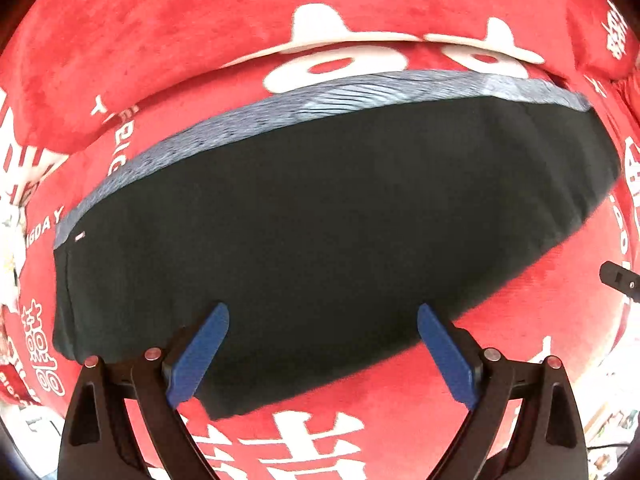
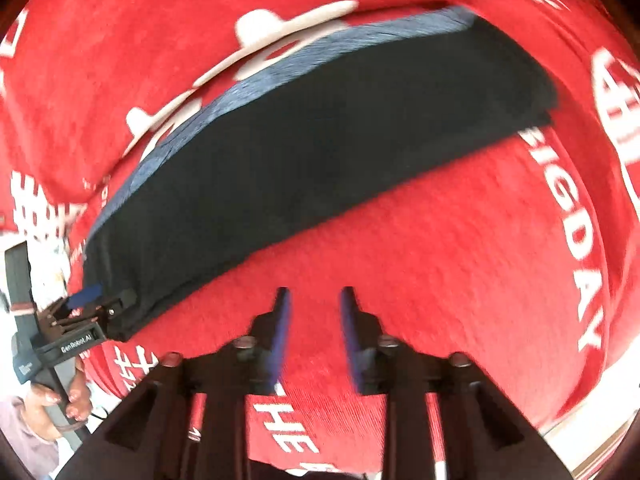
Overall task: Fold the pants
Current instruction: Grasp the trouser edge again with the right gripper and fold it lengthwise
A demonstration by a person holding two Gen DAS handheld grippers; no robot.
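The black pants (image 1: 320, 224) lie folded flat on the red blanket, with a grey ribbed waistband (image 1: 340, 96) along the far edge. My left gripper (image 1: 323, 320) is open, its blue pads spread wide just above the near edge of the pants, holding nothing. In the right wrist view the pants (image 2: 304, 152) lie ahead and to the left. My right gripper (image 2: 316, 300) is open with a narrow gap, over bare blanket short of the pants. The left gripper (image 2: 86, 300) shows at the pants' left corner in that view.
A red plush blanket (image 1: 400, 400) with white lettering covers the whole surface and bunches into a raised fold (image 1: 160, 40) behind the pants. The person's hand (image 2: 60, 400) holds the left gripper's handle at the lower left. Clutter shows past the blanket's edges.
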